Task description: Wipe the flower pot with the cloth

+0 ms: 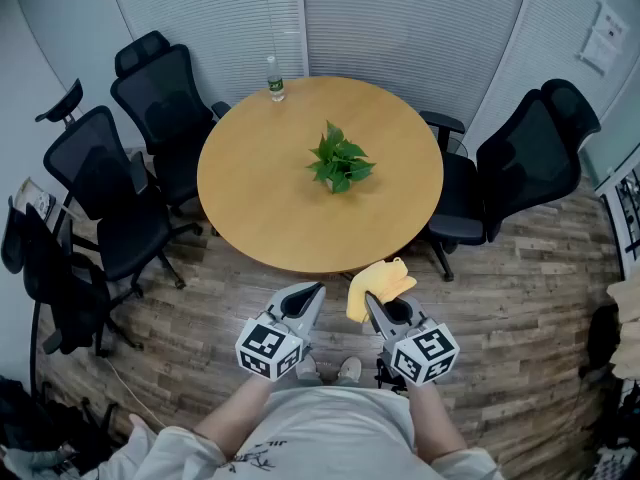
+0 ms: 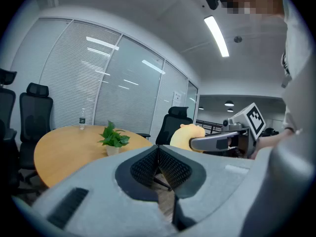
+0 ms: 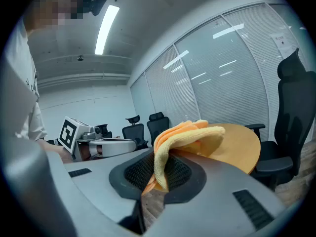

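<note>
Now, left tool pressed together, right tool pinching cloth, both outside table edge.

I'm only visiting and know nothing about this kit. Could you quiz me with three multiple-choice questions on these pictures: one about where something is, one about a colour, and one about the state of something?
1. Where does the potted plant stand?
A. near the middle of the round table
B. on a windowsill
C. on a shelf

2. What colour is the cloth?
A. blue
B. yellow
C. white

3. How is the left gripper?
A. wide open
B. shut on the cloth
C. shut with nothing in it

Answers:
1 A: the head view shows bare tabletop all round the plant.
2 B: the cloth looks yellow in every view.
3 C: its jaws meet with nothing between them, and the right gripper is the one clamping the cloth.
</note>
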The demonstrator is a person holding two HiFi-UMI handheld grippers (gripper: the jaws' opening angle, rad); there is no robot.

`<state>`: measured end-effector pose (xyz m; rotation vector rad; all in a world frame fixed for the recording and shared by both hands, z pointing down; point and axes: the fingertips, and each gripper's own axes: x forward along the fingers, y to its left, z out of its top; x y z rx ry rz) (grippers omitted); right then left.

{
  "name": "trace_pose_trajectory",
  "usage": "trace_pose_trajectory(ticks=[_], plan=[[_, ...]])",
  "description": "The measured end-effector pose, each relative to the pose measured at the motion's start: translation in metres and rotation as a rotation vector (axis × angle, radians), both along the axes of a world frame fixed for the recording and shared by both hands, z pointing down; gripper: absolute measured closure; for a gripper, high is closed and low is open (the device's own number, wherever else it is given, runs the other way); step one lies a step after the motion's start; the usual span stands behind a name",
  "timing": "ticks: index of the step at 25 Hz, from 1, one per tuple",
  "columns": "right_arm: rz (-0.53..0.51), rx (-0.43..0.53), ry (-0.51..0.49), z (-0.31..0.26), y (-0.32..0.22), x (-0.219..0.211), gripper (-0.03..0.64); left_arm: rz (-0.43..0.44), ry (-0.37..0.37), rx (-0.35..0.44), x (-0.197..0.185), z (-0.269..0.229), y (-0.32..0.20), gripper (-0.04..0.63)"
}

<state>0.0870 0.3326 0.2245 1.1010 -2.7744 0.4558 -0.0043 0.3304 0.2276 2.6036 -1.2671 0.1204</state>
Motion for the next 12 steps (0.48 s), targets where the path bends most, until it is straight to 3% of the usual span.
trace_pose_trajectory(ticks=[12], plan=[[0.004, 0.012, 0.009, -0.003, -0.008, -0.021, 0.568, 0.014, 0.004, 0.010, -0.017, -0.001, -0.009, 0.584]])
